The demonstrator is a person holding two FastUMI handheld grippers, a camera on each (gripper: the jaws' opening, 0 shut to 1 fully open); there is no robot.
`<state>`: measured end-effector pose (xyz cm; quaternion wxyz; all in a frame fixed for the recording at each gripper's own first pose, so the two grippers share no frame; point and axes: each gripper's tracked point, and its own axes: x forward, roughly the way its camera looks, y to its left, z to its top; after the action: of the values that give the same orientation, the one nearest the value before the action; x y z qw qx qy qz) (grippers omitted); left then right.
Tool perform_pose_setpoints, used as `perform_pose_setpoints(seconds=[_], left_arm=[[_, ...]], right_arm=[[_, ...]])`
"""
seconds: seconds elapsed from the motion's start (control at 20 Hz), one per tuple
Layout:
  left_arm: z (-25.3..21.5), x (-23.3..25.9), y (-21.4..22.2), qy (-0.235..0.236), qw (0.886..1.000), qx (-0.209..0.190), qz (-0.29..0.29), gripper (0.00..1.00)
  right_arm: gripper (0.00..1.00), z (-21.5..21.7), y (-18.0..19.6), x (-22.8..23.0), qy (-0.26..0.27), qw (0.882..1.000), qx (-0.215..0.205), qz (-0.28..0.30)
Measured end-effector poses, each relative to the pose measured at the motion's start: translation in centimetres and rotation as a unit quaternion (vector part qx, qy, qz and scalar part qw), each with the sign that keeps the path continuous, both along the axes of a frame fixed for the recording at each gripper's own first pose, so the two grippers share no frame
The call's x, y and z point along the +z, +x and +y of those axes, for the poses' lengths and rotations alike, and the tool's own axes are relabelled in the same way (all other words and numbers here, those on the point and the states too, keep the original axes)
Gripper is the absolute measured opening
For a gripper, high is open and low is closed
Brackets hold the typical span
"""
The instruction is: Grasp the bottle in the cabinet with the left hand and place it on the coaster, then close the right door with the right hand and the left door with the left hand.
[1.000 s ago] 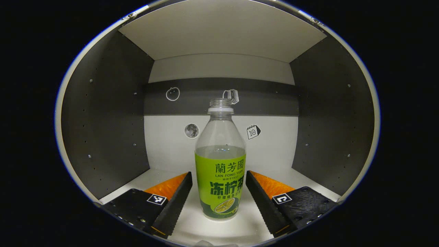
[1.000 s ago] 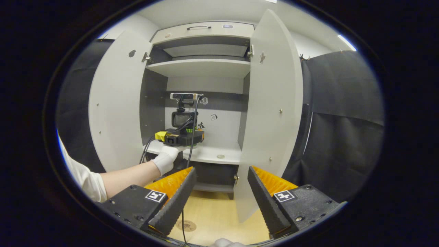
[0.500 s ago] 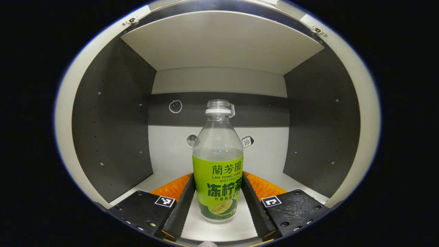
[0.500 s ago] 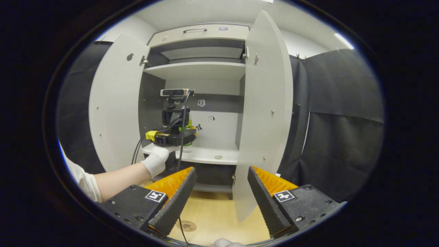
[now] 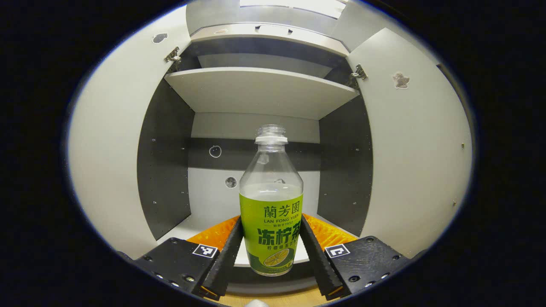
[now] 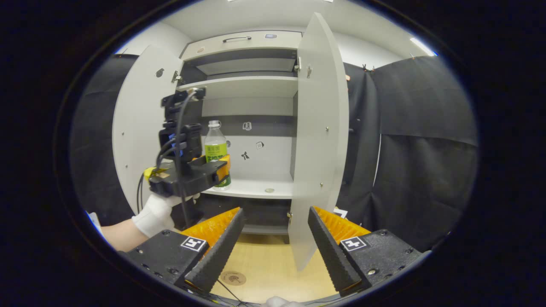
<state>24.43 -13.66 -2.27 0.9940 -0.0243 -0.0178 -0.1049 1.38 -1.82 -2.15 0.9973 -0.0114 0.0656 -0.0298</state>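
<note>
my left gripper [image 5: 271, 251] clamps the bottle [image 5: 271, 213] upright between both fingers, cabinet [image 5: 260, 91] ahead; my right gripper [image 6: 273, 238] hangs open, coaster [image 6: 233, 278] below it

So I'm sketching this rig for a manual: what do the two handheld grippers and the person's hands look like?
Each gripper has two wedge-shaped fingers with ridged inner faces on black blocks carrying small square black-and-white markers. The right gripper shows these up close. The left gripper is a black body with a yellow part, a camera stack on top and black cables hanging down. The hand wears a white glove, with a white sleeve behind.
</note>
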Motion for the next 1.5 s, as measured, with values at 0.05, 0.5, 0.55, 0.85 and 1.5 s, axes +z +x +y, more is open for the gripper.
perform_pose_setpoints(seconds=[0.05, 0.5, 0.55, 0.85, 1.5], left_arm=[[-0.1, -0.3, -1.7, 0.000, 1.000, -0.006, 0.002, 0.76], [-0.8, -9.2, -12.1, 0.006, 0.997, -0.059, 0.040, 0.76], [-0.7, -10.5, -12.9, 0.009, 0.997, -0.064, 0.043, 0.76], [-1.4, -18.9, -17.6, 0.014, 0.994, -0.097, 0.055, 0.76], [-3.2, -30.3, -20.8, 0.009, 0.987, -0.140, 0.072, 0.77]], right_arm=[[0.99, -0.1, -0.3, -0.4, 0.001, 1.000, -0.002, 0.002], [0.99, -1.5, -2.0, -2.4, 0.013, 1.000, -0.009, 0.022], [0.99, -1.7, -2.0, -2.5, 0.014, 1.000, -0.011, 0.024], [1.00, -3.2, -2.8, -3.1, 0.002, 0.999, -0.025, 0.037], [0.99, -3.4, -3.8, -5.4, -0.029, 0.995, -0.031, 0.087]])
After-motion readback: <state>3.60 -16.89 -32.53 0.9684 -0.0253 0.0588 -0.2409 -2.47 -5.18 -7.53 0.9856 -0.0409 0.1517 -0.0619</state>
